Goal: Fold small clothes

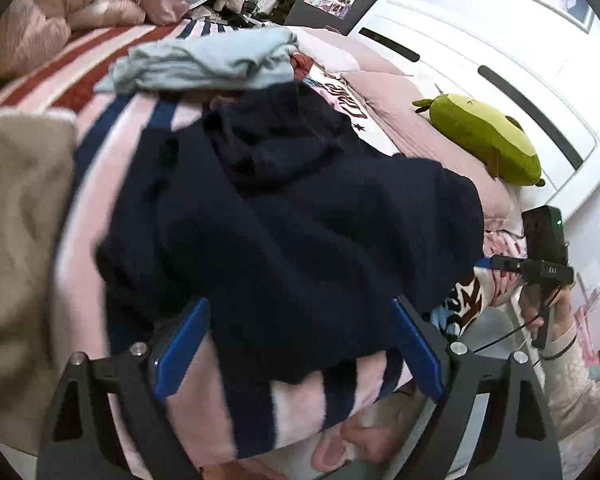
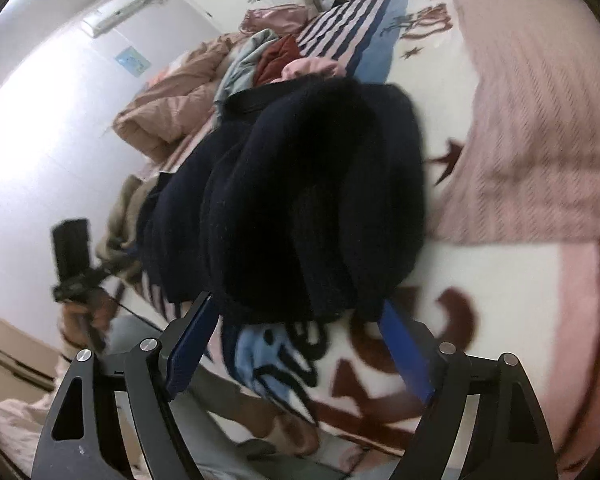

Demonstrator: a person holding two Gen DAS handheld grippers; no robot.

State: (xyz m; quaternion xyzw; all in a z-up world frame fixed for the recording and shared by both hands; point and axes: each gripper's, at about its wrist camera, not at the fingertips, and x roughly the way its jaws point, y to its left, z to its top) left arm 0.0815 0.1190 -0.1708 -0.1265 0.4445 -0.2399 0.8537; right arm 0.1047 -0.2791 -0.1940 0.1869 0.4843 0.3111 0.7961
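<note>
A dark navy knit garment (image 1: 292, 216) lies bunched on the striped blanket (image 1: 112, 120) of the bed, and it also shows in the right wrist view (image 2: 300, 200). My left gripper (image 1: 300, 304) is open, its blue pads (image 1: 182, 348) on either side of the garment's near edge. My right gripper (image 2: 298, 300) is open too, its blue pads (image 2: 192, 344) at the garment's other edge. The right gripper also shows in the left wrist view (image 1: 544, 264), and the left gripper in the right wrist view (image 2: 74, 264).
A light blue garment (image 1: 208, 60) and a red one (image 2: 278, 56) lie behind the navy one. A tan cloth (image 1: 16, 220) lies at the left. A green plush toy (image 1: 484, 136) rests by pink pillows (image 2: 532, 120). A white headboard (image 1: 480, 72) stands beyond.
</note>
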